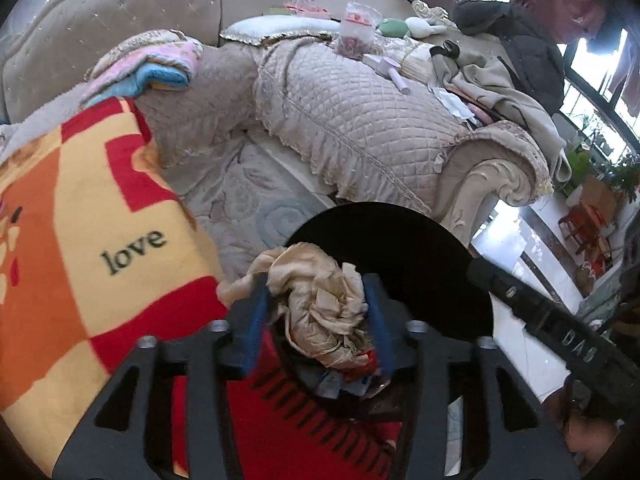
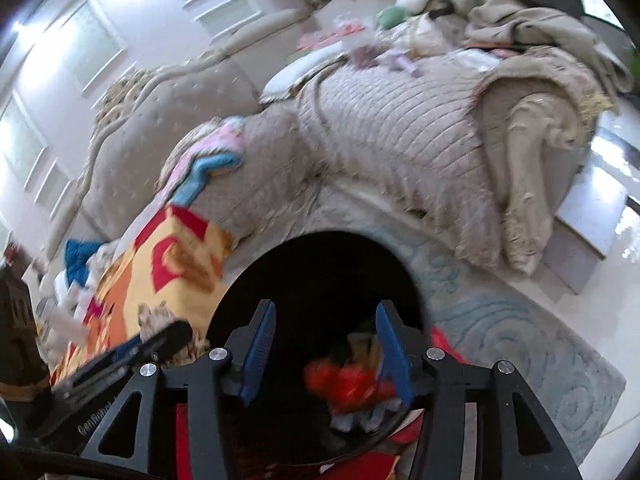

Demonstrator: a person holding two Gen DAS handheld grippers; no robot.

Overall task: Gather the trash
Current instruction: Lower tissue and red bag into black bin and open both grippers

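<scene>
Here the left gripper (image 1: 320, 300) has its blue fingers (image 1: 256, 320) closed around a crumpled beige wad of paper (image 1: 320, 300), which fills the gap between the pads and bulges out above them. The wad hangs over the near rim of a black bin (image 1: 400, 248), whose round dark mouth opens just beyond the fingertips. Under the wad, inside the bin, lie bits of red and blue trash (image 1: 352, 372).

The right gripper (image 2: 326, 340) is empty, its fingers (image 2: 260, 344) spread wide, hanging over the same bin (image 2: 320, 264). Between and below its pads a blurred red wrapper (image 2: 348, 380) sits in the bin with some pale scraps beside it. The dark body of the left gripper juts in at the lower left of the right view.

To the left of the bin is an orange, yellow and red blanket (image 1: 92, 220) printed with the word "love". Behind the bin stands a quilted beige sofa (image 1: 352, 120) with a carved arm, strewn with clothes, a plastic bag and a pink tube. A pale patterned rug (image 1: 248, 192) lies on the floor between sofa and bin.
</scene>
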